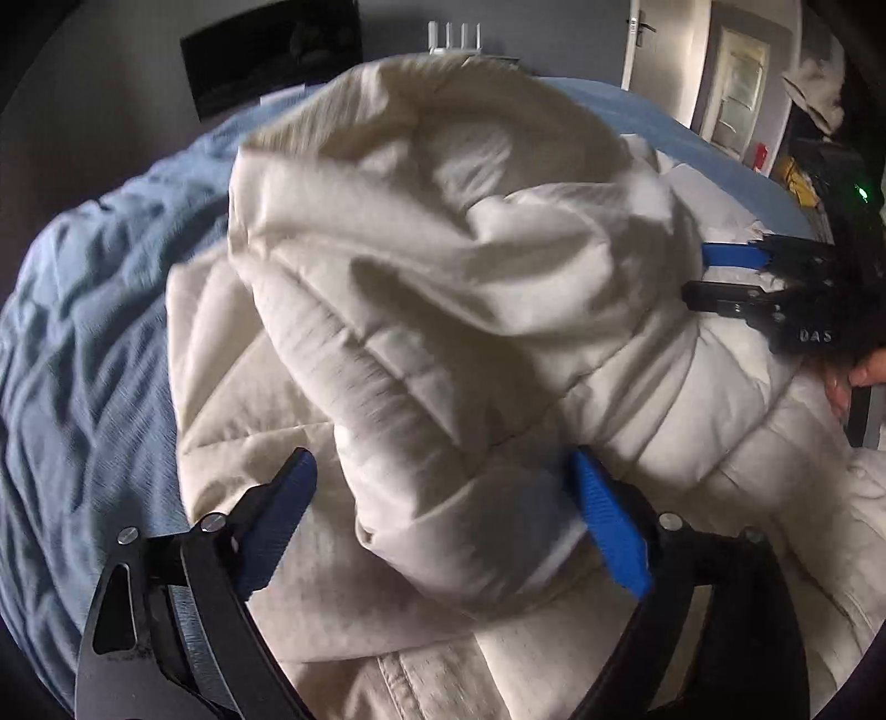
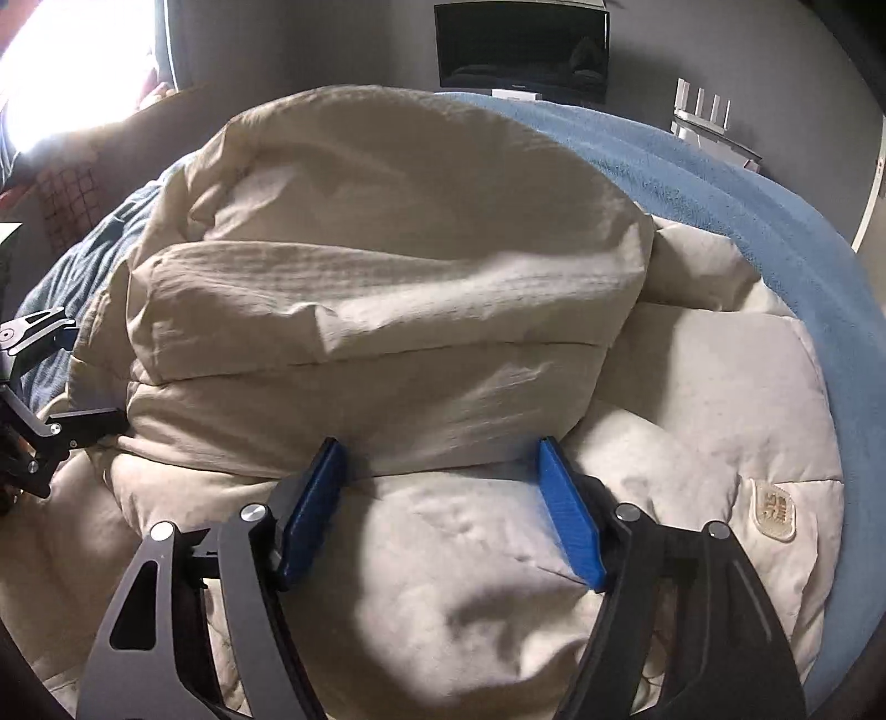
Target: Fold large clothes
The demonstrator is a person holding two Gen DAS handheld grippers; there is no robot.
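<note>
Cream quilted puffer jacket (image 2: 387, 288) heaped mid-bed on blue blanket (image 2: 775, 221), folded part on top. Left gripper (image 1: 443, 498) wide, straddling fold, pads apparently clear. Right gripper (image 2: 437, 482) agape, empty. Step: fold laid, release. Next: flatten, regrip edge.

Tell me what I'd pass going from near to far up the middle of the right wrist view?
Right tool with jaws apart → cream padded jacket bunched up → blue blanket on the bed → dark screen against the grey wall.
</note>
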